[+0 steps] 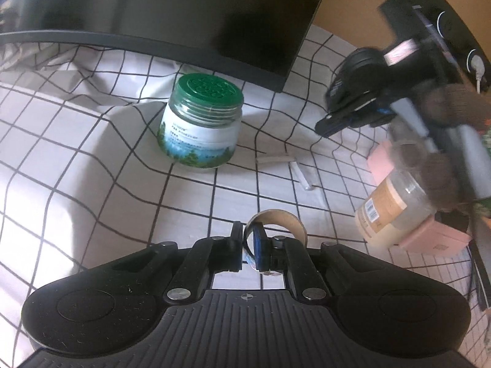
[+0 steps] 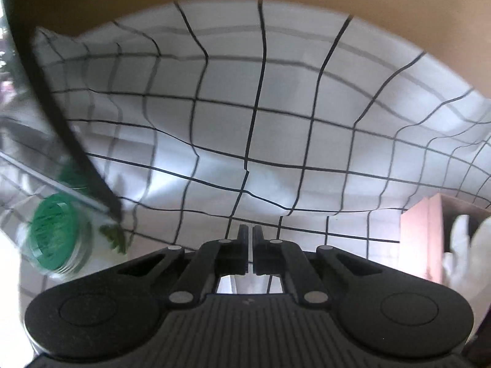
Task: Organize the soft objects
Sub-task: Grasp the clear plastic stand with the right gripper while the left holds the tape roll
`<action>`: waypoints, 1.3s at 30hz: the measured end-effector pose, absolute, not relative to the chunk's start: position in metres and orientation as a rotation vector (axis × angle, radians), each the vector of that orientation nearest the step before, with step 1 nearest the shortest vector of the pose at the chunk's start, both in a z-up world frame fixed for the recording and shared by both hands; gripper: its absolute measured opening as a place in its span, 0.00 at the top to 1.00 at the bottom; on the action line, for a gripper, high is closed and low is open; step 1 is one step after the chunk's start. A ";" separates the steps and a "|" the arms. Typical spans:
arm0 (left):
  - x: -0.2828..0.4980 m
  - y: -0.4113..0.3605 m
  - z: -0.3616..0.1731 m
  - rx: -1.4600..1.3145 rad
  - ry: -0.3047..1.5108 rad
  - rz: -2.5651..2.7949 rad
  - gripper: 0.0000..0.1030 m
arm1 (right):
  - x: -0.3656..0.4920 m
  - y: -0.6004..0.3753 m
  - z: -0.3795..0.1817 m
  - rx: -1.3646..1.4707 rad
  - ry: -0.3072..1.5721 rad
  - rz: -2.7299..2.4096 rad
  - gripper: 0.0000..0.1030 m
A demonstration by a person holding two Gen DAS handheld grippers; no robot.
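Left gripper (image 1: 249, 247): matt black plastic, ribbed body, small shiny metal pivot pins; jaws pinch wall of brown cardboard tape ring (image 1: 277, 222), matt. Ahead of jaws: white cloth (image 1: 92, 165) with black grid, soft, wrinkled. Ahead-left: jar (image 1: 201, 124), clear glossy body, paper label, green ribbed plastic lid. Far ahead: monitor (image 1: 172, 6), glossy black. Right of jaws: clear plastic jar (image 1: 396, 205), tan paper label.

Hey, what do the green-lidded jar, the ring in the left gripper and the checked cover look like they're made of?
Green-lidded jar: probably clear glass or hard plastic, see-through at the neck, with a ribbed plastic lid. Ring in the left gripper: matte brown, likely cardboard. Checked cover: soft woven cloth, judging by its wrinkles.
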State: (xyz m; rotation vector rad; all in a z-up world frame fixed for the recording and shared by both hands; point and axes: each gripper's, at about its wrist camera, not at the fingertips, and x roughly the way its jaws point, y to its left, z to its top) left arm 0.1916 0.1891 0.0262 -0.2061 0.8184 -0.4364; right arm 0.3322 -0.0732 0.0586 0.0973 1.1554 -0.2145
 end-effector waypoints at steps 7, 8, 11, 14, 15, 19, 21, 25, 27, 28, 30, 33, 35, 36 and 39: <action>0.182 0.188 0.030 -0.235 0.799 -0.442 0.91 | 0.308 -0.082 0.108 0.126 1.132 -0.105 0.98; 0.181 0.187 0.031 -0.238 0.797 -0.440 0.91 | 0.304 -0.082 0.112 0.134 1.137 -0.095 0.98; 0.179 0.188 0.033 -0.250 0.785 -0.443 0.91 | 0.299 -0.090 0.118 0.166 1.149 -0.077 0.98; 0.178 0.189 0.033 -0.267 0.774 -0.448 0.91 | 0.297 -0.093 0.118 0.177 1.163 -0.083 0.98; 0.178 0.190 0.033 -0.272 0.770 -0.447 0.91 | 0.299 -0.093 0.116 0.174 1.172 -0.085 0.98; 0.179 0.196 0.031 -0.295 0.766 -0.441 0.91 | 0.314 -0.088 0.096 0.201 1.218 -0.075 0.94; 0.180 0.202 0.031 -0.303 0.765 -0.439 0.91 | 0.324 -0.084 0.080 0.203 1.252 -0.110 0.89; 0.179 0.214 0.031 -0.323 0.766 -0.417 0.91 | 0.340 -0.070 0.042 0.174 1.323 -0.162 0.89; 0.178 0.222 0.030 -0.339 0.768 -0.402 0.91 | 0.347 -0.064 0.027 0.158 1.337 -0.183 0.89; 0.177 0.225 0.029 -0.345 0.770 -0.395 0.91 | 0.349 -0.063 0.022 0.151 1.338 -0.195 0.89; 0.177 0.231 0.028 -0.352 0.776 -0.377 0.91 | 0.354 -0.059 0.011 0.128 1.341 -0.221 0.82; 0.176 0.236 0.026 -0.356 0.787 -0.354 0.91 | 0.356 -0.053 0.008 0.076 1.315 -0.222 0.79; 0.175 0.236 0.025 -0.353 0.794 -0.346 0.91 | 0.355 -0.050 0.009 0.056 1.332 -0.188 0.86; 0.175 0.236 0.025 -0.349 0.796 -0.344 0.91 | 0.354 -0.049 0.011 0.064 1.341 -0.175 0.89; 0.175 0.230 0.029 -0.332 0.795 -0.348 0.91 | 0.343 -0.053 0.024 0.108 1.336 -0.152 0.96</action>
